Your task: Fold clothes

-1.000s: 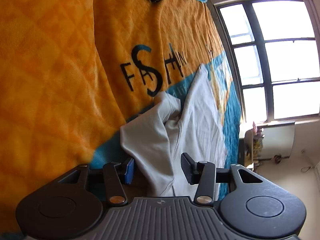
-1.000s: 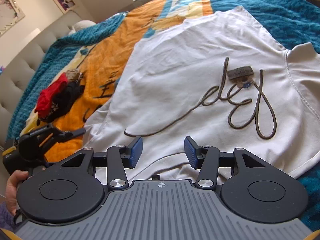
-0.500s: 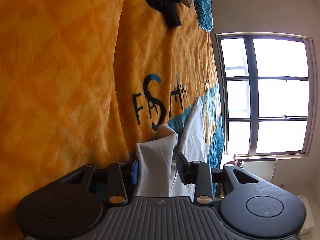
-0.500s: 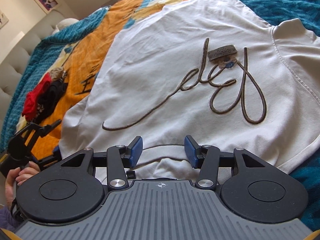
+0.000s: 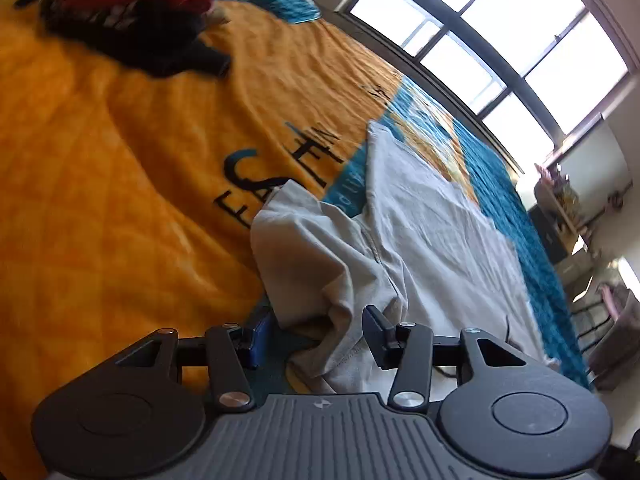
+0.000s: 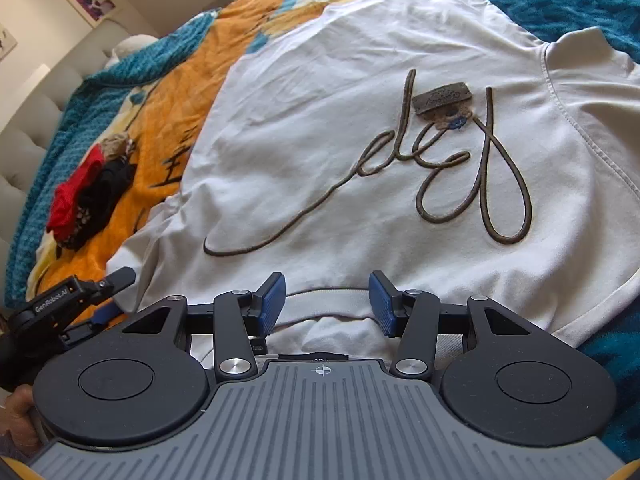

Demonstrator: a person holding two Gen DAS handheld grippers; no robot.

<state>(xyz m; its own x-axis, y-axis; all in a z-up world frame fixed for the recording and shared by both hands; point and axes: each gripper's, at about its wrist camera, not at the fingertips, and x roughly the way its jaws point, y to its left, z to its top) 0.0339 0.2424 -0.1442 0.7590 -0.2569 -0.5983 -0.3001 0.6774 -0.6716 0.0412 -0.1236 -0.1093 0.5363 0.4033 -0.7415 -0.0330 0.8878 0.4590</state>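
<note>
A white T-shirt (image 6: 360,140) with brown cord lettering lies flat on the bed, collar toward me. My right gripper (image 6: 328,294) hovers over the collar (image 6: 320,294), open, its blue pads clear of the cloth. In the left wrist view the shirt's crumpled sleeve (image 5: 304,256) lies on the orange blanket (image 5: 100,200). My left gripper (image 5: 318,326) straddles the sleeve's edge; its jaws are opening and the pads do not press the cloth. The right wrist view shows the left gripper (image 6: 114,294) at the shirt's left sleeve.
A pile of red and black clothes (image 6: 84,200) lies on the blanket beyond the shirt, also in the left wrist view as the pile (image 5: 132,12). A padded headboard (image 6: 32,120) and a big window (image 5: 500,40) bound the bed. A hand (image 6: 16,408) holds the left gripper.
The left gripper closed on the sleeve half a second ago and has let go, rolling as it did. The right gripper has edged closer to the collar and stays open.
</note>
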